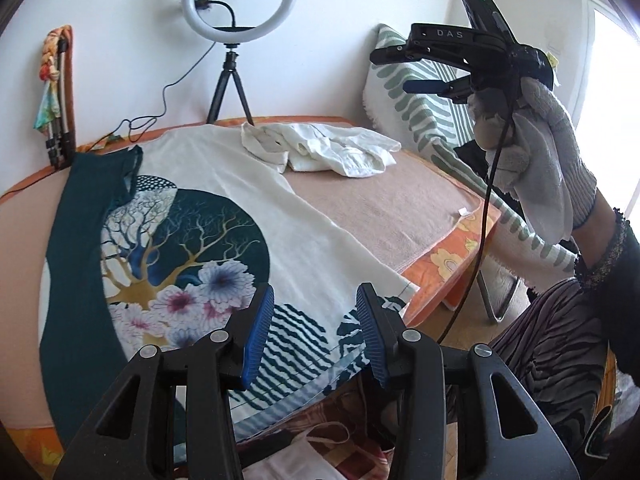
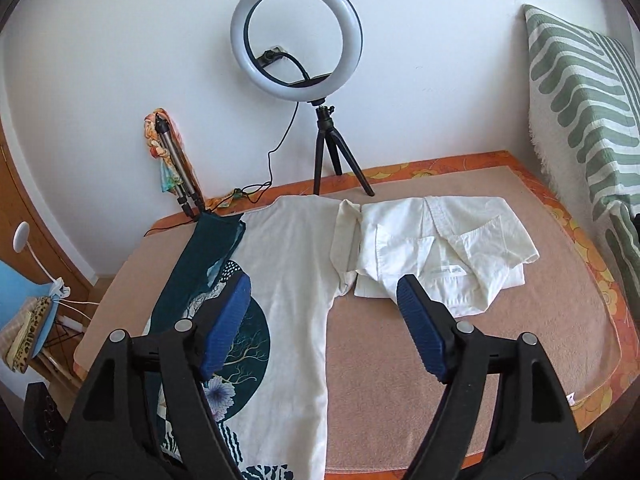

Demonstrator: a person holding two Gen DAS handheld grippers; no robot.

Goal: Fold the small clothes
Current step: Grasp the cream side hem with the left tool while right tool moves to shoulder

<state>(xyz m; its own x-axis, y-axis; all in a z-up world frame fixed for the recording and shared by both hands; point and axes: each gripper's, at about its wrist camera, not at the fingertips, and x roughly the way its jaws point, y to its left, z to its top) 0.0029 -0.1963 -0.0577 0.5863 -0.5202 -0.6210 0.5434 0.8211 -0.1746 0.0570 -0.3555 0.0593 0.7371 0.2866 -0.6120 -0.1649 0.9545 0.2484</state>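
A cream top (image 1: pixel 304 216) with a teal tree-and-flower print lies spread flat on the beige blanket (image 1: pixel 384 204). Its teal part (image 1: pixel 76 264) is at the left. My left gripper (image 1: pixel 316 334) hovers over the top's near hem, open, with nothing between its blue pads (image 1: pixel 258 336). A gloved hand (image 1: pixel 540 168) holds my right gripper (image 1: pixel 398 72) high at the right, open and empty. In the right wrist view that gripper (image 2: pixel 324 320) stands open above the top (image 2: pixel 292 280). A loosely folded white shirt (image 2: pixel 440 248) lies beyond it, touching the top's sleeve.
A ring light on a small tripod (image 2: pixel 298 40) stands at the back against the wall, its cable trailing left. A folded tripod with a scarf (image 2: pixel 172 160) leans at back left. A green-striped cushion (image 2: pixel 584 92) rises at the right. Bare blanket (image 2: pixel 480 360) lies right of the top.
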